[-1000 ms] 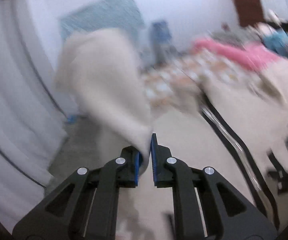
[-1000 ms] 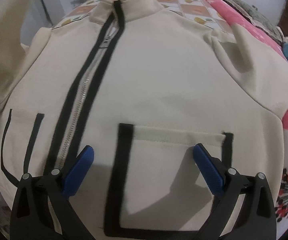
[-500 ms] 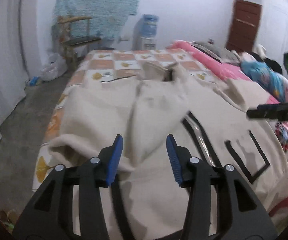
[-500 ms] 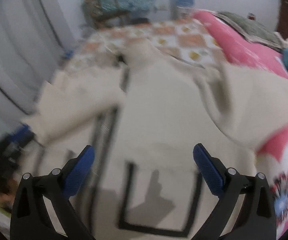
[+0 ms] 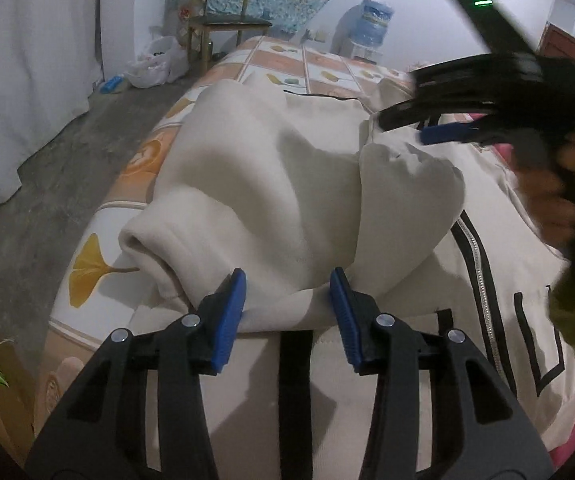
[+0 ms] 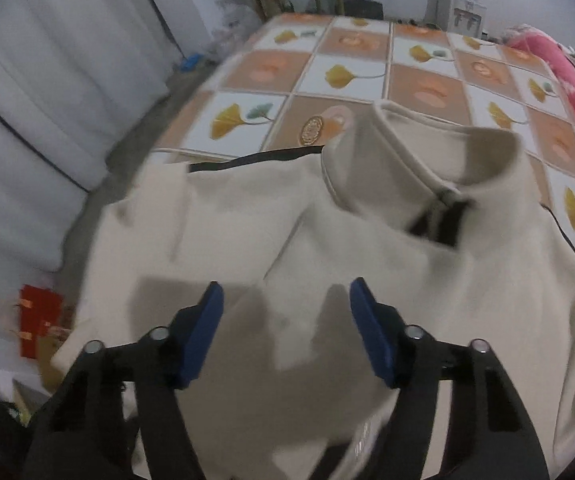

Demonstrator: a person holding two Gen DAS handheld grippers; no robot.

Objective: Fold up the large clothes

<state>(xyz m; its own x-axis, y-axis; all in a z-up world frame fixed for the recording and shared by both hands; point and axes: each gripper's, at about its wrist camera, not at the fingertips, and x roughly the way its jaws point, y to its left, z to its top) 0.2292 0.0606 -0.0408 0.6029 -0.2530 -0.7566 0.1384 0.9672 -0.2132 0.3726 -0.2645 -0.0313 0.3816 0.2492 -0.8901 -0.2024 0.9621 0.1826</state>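
Observation:
A large cream zip jacket with black trim lies spread on the patterned bedspread. One sleeve is folded over its front, and the cuff end bunches at the bed's left edge. My left gripper hovers low over the sleeve's near fold. Its jaws are closing with the fold's edge between the pads, which do not press on it. My right gripper hangs over the jacket's chest below the collar. Its jaws are closing too, with nothing gripped. In the left wrist view the right gripper is a blur at upper right, held by a hand.
The bed's left edge drops to a grey concrete floor with a white curtain beyond. A wooden chair, a plastic bag and a water dispenser stand at the far end. A pink blanket lies along the right.
My left gripper let go of the sleeve, which now lies folded across the jacket, and sank towards it. My right gripper swung from the pocket towards the collar, and its jaws narrowed.

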